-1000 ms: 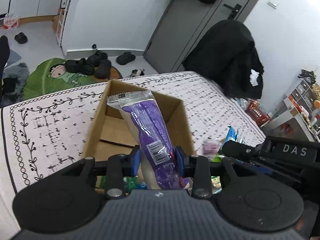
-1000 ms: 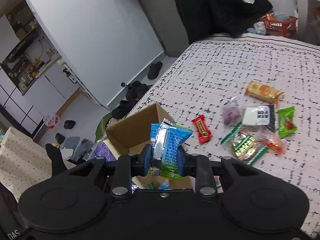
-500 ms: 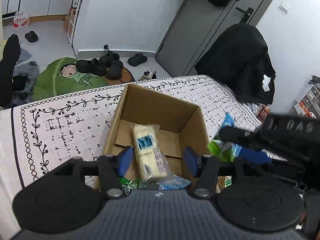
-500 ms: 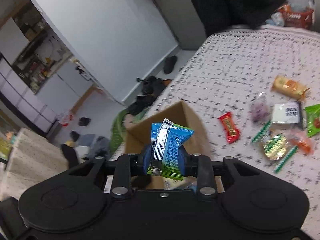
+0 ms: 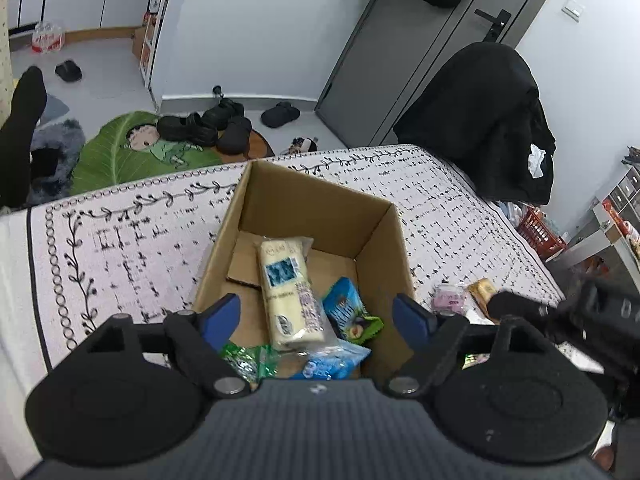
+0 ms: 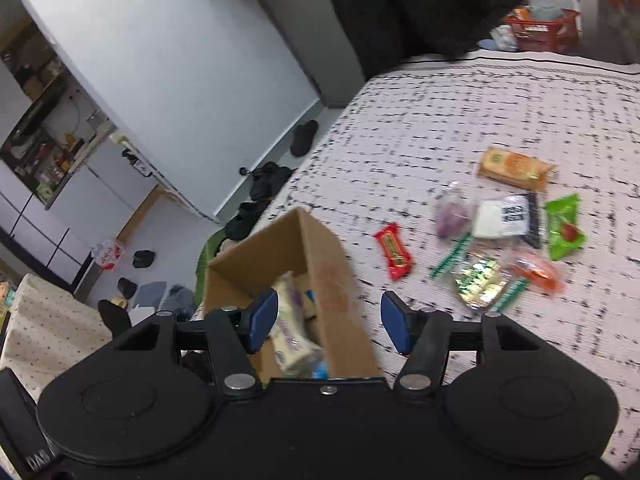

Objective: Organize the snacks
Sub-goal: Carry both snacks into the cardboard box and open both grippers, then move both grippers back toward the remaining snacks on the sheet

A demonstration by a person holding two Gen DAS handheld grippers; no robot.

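1. Hanging over the cardboard box (image 5: 316, 216), the left gripper (image 5: 316, 316) has its blue fingers (image 5: 222, 314) spread wide apart and holds nothing.
2. Inside the box, just below that gripper, lies a long cream snack pack (image 5: 292, 292). A blue snack bag (image 5: 344, 308) rests beside it, a green wrapper (image 5: 248, 360) sits at the near edge, and a light blue pack (image 5: 332, 362) is next to that.
3. The right gripper (image 6: 328, 322) is spread wide too and holds nothing. It hangs over the near right wall of the box (image 6: 332, 292), and the cream pack (image 6: 290, 332) shows down inside.
4. More snacks lie on the patterned bed cover (image 6: 460, 120), apart from the box to the right. The red candy bar (image 6: 393, 251) is closest to it.
5. Farther on are a purple pouch (image 6: 452, 216), a white pack (image 6: 506, 216), a green bag (image 6: 564, 226), a shiny clear pack (image 6: 480, 280) and an orange pouch (image 6: 536, 272). An orange cracker pack (image 6: 514, 168) lies beyond them.
6. Past the bed, black shoes (image 5: 208, 126) sit on a green mat (image 5: 120, 156) on the floor. A black coat (image 5: 484, 120) hangs near the grey door (image 5: 408, 52).
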